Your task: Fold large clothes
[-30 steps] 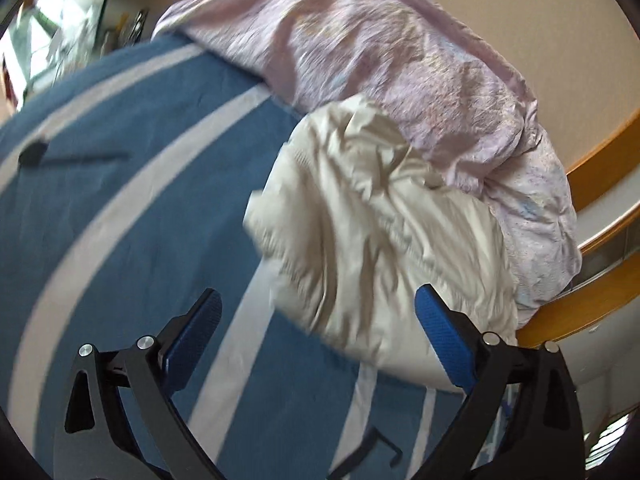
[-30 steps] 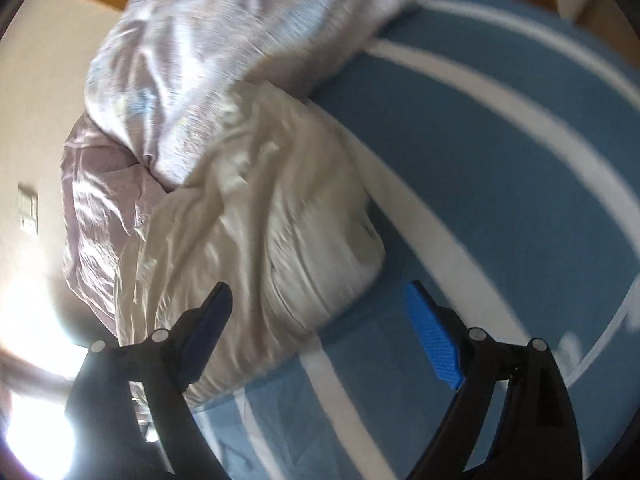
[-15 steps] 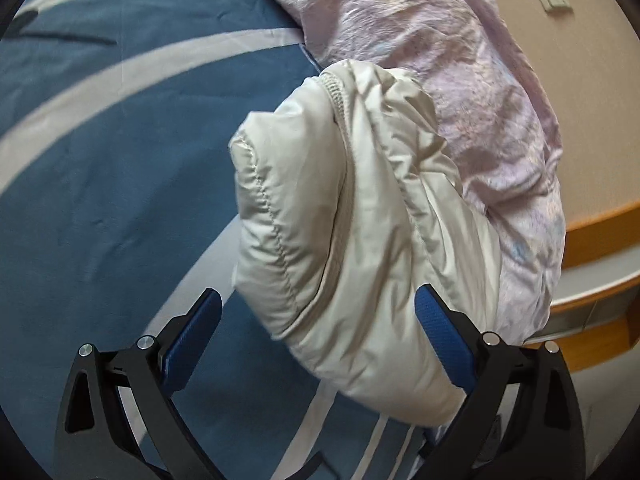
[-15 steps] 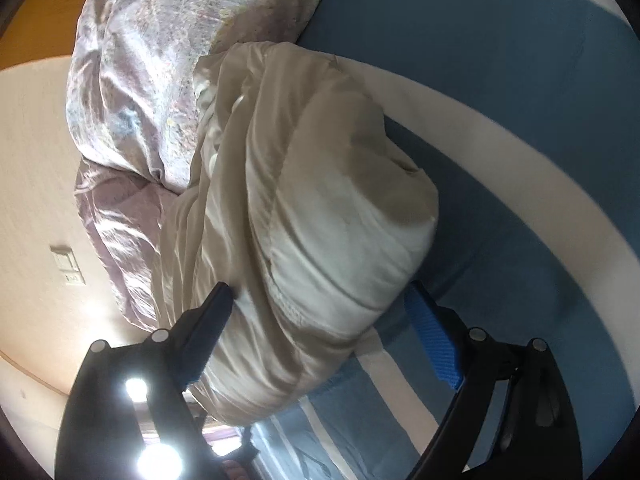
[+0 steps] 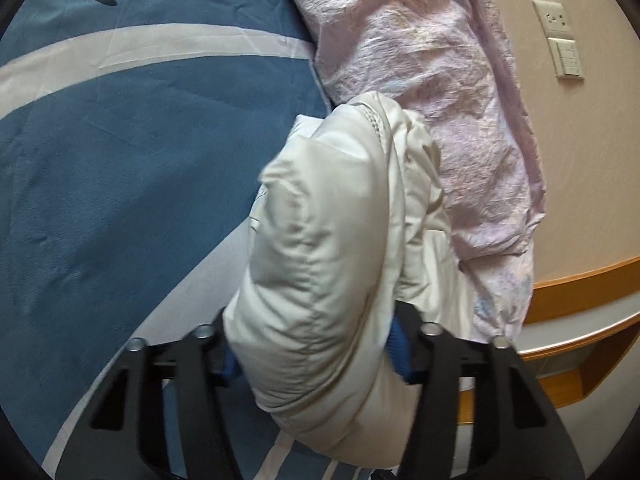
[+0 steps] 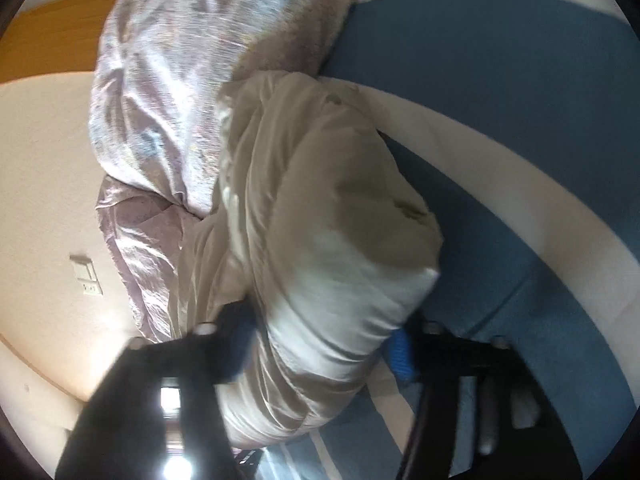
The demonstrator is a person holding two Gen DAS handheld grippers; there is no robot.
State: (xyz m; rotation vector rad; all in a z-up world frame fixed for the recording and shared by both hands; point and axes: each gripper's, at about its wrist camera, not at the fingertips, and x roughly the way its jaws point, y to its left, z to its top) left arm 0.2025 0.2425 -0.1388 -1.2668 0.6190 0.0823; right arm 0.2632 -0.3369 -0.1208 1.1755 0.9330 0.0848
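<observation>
Both tongs are angling downward at the bed. Left tongs point(image 5: 316, 354) have just been closing and are now pinching a puffy end of the cream padded jacket point(image 5: 332, 240), blue pads pressing into the fabric on both sides. Right tongs point(image 6: 324, 344) have also just been closing, squeezing the jacket's other bulging end point(image 6: 340, 248) between their pads. The jacket is lying bunched on the blue-and-white striped bedspread point(image 5: 132, 152), its far side touching a crumpled pink quilt point(image 5: 432, 80). A wall switch plate point(image 5: 560, 36) is sitting beyond the quilt
</observation>
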